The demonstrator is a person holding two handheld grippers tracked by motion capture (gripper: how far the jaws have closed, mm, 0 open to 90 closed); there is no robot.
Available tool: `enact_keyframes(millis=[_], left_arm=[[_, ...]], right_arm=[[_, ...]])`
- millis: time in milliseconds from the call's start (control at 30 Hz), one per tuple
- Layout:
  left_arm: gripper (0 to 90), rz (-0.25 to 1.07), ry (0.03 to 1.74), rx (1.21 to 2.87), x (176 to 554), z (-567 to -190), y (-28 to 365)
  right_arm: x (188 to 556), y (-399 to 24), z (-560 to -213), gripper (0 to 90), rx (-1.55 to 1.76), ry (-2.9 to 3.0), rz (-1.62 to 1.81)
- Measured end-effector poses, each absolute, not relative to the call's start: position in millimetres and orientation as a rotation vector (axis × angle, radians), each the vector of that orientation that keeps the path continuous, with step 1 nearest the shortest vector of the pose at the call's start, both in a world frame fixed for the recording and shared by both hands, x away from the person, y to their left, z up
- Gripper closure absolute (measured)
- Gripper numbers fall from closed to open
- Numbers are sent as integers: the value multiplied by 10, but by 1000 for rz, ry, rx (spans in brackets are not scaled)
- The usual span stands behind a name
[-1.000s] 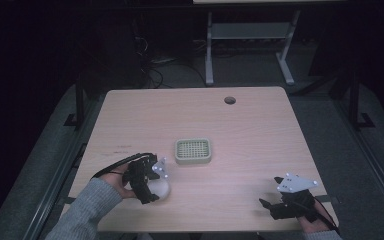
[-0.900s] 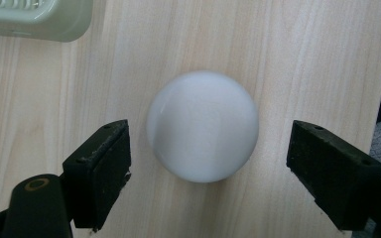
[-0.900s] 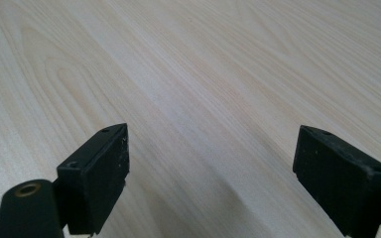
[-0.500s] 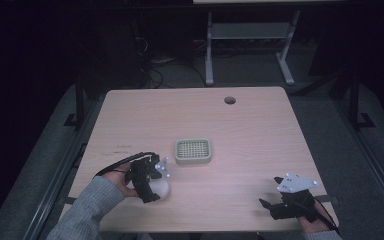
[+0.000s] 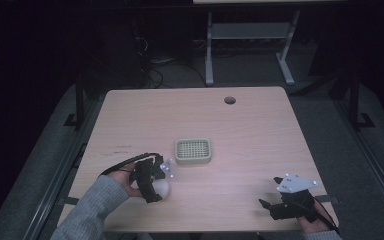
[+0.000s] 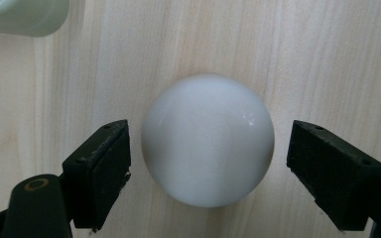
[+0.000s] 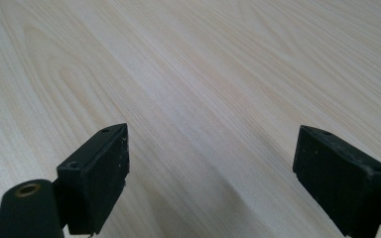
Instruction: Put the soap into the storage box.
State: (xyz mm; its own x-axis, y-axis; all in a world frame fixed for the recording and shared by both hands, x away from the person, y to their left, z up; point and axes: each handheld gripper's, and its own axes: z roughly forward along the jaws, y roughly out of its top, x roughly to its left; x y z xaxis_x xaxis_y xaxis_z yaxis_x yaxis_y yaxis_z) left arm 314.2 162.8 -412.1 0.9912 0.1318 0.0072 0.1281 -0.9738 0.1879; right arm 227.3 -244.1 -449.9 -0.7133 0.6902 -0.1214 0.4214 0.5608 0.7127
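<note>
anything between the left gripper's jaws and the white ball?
Nothing. In the left gripper view, the white ball sits between the open jaws of the left gripper, with bare table in both gaps.

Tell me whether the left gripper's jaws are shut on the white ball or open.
Open. In the left gripper view the left gripper has a jaw on either side of the white ball, with table showing in both gaps.

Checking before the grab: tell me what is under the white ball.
The white ball sits on the bare wooden table, between the open jaws of the left gripper with a gap each side. The contact spot beneath it is hidden by the ball itself.
</note>
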Motion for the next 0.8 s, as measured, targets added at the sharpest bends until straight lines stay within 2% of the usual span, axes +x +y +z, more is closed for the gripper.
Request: enact_keyframes(millis=[800], left_arm=[[171, -33, 181, 3013, 3196, -4280, 1558]], right_arm=[[2274, -2440, -4499, 139, 900, 2410, 954]])
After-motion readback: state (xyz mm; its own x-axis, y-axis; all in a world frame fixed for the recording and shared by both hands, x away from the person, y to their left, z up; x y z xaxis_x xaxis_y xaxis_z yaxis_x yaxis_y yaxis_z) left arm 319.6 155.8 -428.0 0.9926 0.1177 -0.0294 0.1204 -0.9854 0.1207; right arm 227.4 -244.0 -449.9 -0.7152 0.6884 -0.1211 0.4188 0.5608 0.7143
